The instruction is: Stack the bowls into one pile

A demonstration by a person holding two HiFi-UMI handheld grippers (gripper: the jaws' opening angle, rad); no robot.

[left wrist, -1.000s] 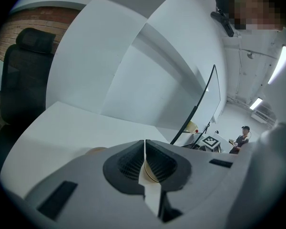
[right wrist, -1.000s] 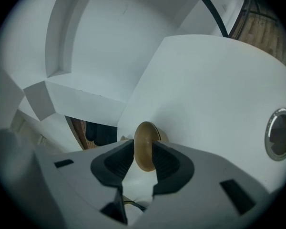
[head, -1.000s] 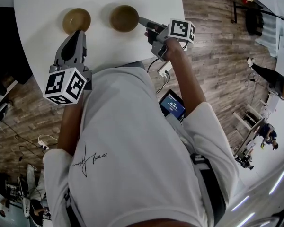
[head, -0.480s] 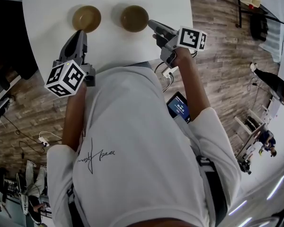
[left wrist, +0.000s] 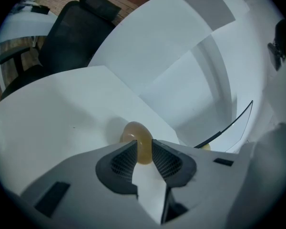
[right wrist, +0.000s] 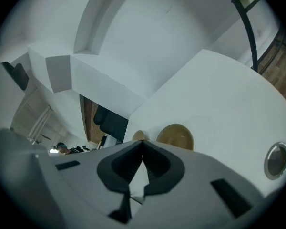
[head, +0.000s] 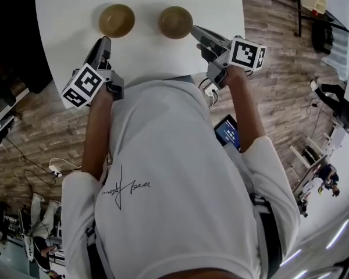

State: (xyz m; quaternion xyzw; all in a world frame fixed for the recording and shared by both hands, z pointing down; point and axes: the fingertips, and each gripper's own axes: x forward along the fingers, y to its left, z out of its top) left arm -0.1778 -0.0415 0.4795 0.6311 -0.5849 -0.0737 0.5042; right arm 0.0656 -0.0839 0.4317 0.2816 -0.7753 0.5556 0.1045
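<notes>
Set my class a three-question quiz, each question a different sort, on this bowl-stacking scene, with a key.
1. True or false: the left bowl sits inside the right bowl.
2. The right gripper has its jaws: A) wide apart; B) shut on a bowl; C) shut with nothing between them.
3. Fill in: both bowls stand on the white ____.

Key: 1 false, they stand apart, side by side. 2 C. 3 table.
</notes>
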